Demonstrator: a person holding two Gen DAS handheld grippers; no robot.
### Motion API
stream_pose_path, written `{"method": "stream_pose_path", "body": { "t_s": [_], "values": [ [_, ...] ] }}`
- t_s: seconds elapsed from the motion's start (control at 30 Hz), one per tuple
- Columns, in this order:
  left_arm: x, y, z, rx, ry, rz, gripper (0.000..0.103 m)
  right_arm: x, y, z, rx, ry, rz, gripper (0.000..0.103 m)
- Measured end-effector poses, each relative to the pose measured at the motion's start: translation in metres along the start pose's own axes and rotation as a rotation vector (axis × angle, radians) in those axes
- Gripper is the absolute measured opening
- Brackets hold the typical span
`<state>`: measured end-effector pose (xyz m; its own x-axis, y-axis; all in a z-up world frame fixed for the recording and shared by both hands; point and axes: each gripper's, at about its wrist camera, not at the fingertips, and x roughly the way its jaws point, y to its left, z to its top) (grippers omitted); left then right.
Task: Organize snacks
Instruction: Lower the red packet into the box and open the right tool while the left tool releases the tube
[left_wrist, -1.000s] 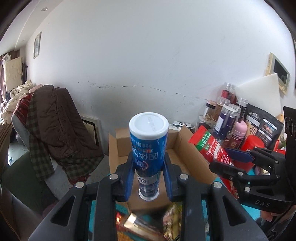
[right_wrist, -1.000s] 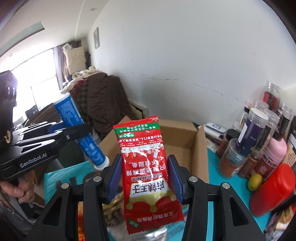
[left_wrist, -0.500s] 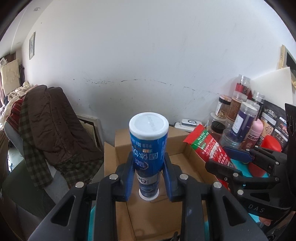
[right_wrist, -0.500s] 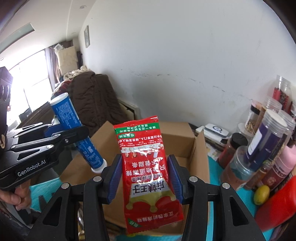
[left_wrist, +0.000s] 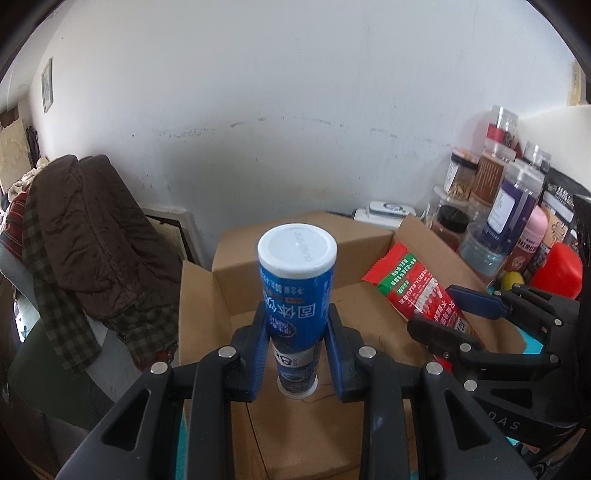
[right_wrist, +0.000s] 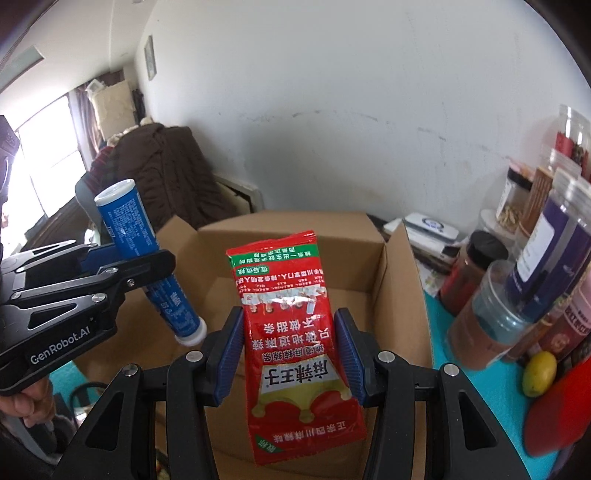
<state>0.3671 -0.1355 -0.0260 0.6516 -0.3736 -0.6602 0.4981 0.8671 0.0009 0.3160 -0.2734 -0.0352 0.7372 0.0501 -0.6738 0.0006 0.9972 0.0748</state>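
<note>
Both grippers are loaded over the cardboard box: my left gripper clamps the blue tube, my right gripper pinches the red packet; they could collide, or the limp packet could snag the flap.

A brown coat drapes a chair left; a lemon sits right.

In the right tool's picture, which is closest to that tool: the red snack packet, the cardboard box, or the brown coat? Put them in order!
1. Red snack packet: gripped in the right tool.
2. Cardboard box: open, just ahead and below.
3. Brown coat: far left, draped by the wall.
</note>
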Motion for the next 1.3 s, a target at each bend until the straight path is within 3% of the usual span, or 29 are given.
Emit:
{"method": "stream_pose_path", "body": {
  "t_s": [0.67,0.77,0.97,1.23,1.3],
  "values": [
    [0.049,-0.001,-0.013,-0.003,0.143,0.091,0.028,0.028,-0.003,-0.012,0.004,0.113,-0.019,0.050],
    [0.049,-0.001,-0.013,-0.011,0.154,0.100,0.028,0.029,-0.004,-0.014,0.001,0.122,-0.025,0.057],
    [0.047,0.003,-0.011,-0.035,0.189,0.123,0.029,0.025,-0.001,-0.012,-0.007,0.117,-0.026,0.062],
    [0.016,0.003,0.000,-0.041,0.117,0.139,0.029,0.002,0.007,-0.004,-0.021,0.079,-0.034,0.063],
    [0.004,0.002,0.004,-0.037,0.093,0.145,0.029,-0.008,0.008,-0.002,-0.018,0.063,-0.028,0.067]
  ]
}}
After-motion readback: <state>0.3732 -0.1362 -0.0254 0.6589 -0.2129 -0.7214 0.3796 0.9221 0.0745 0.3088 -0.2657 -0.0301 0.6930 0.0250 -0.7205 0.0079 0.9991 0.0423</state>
